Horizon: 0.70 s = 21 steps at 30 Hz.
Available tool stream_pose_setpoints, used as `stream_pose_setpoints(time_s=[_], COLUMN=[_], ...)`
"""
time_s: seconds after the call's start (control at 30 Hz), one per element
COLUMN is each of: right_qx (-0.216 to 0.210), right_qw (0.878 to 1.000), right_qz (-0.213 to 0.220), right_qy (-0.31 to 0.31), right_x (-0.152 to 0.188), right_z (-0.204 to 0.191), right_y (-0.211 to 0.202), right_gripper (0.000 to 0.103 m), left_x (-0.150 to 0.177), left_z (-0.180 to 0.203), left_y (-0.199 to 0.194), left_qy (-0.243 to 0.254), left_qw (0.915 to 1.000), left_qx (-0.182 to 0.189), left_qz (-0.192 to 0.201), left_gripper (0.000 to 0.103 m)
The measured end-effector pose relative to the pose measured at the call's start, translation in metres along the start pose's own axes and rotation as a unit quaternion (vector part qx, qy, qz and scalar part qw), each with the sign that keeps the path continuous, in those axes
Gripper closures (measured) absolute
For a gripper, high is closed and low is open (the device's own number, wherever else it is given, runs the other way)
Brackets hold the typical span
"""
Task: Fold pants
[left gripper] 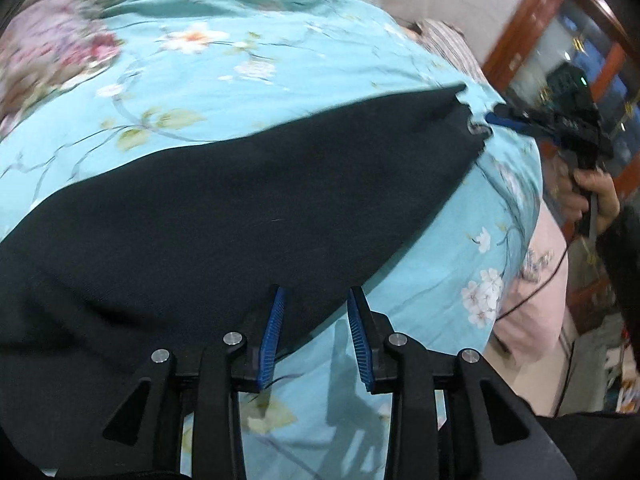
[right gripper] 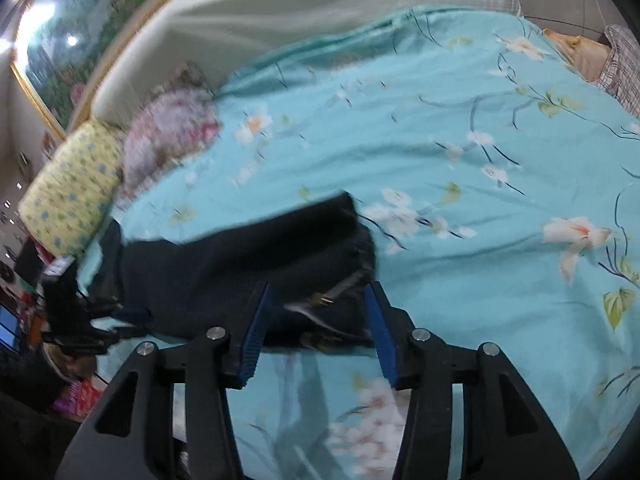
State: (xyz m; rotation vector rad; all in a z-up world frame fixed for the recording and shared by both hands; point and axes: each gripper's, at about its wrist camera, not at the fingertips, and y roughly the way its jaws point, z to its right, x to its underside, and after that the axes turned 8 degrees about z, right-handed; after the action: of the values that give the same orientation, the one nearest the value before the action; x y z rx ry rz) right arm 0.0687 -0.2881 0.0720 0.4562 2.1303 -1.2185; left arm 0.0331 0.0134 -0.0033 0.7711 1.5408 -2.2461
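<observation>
Black pants (left gripper: 224,208) lie on a floral turquoise bedspread (left gripper: 280,64), both claws released.

The pants are matte, dark knit cloth, stretched in a long band that narrows to a gathered end with a metal eyelet. The left gripper (left gripper: 316,300) hovers at their near edge, ribbed blue pads apart and pressing nothing. The right gripper (right gripper: 318,296) likewise stands parted, the puckered end of the pants between its fingers but unclamped. The smooth, lightly creased bedspread carries white blossoms; a yellow dotted pillow (right gripper: 72,184) sits at its edge.
</observation>
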Motion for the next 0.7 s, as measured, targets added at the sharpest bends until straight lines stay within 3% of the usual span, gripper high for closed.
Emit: stream_pose_setpoints(time_s=[0.17, 0.27, 0.33, 0.7], right_qx=[-0.058, -0.098, -0.123, -0.204], right_qw=[0.998, 0.995, 0.992, 0.975], right_qz=[0.002, -0.003, -0.010, -0.084], right_qy=[0.021, 0.028, 0.028, -0.020], right_x=[-0.001, 0.000, 0.002, 0.019], right_z=[-0.031, -0.058, -0.076, -0.189], right_y=[0.010, 0.026, 0.038, 0.113], right_gripper=[0.053, 0.053, 0.053, 0.053], left_x=[0.007, 0.009, 0.009, 0.015], left_z=[-0.027, -0.049, -0.066, -0.159], left_y=[-0.031, -0.051, -0.064, -0.132], left_qy=[-0.052, -0.083, -0.102, -0.165], left_qw=[0.9982, 0.9948, 0.9919, 0.9725], left_qx=[-0.012, -0.039, -0.049, -0.129], left_qz=[0.029, 0.046, 0.058, 0.102], left_gripper=[0.065, 0.056, 0.056, 0.049])
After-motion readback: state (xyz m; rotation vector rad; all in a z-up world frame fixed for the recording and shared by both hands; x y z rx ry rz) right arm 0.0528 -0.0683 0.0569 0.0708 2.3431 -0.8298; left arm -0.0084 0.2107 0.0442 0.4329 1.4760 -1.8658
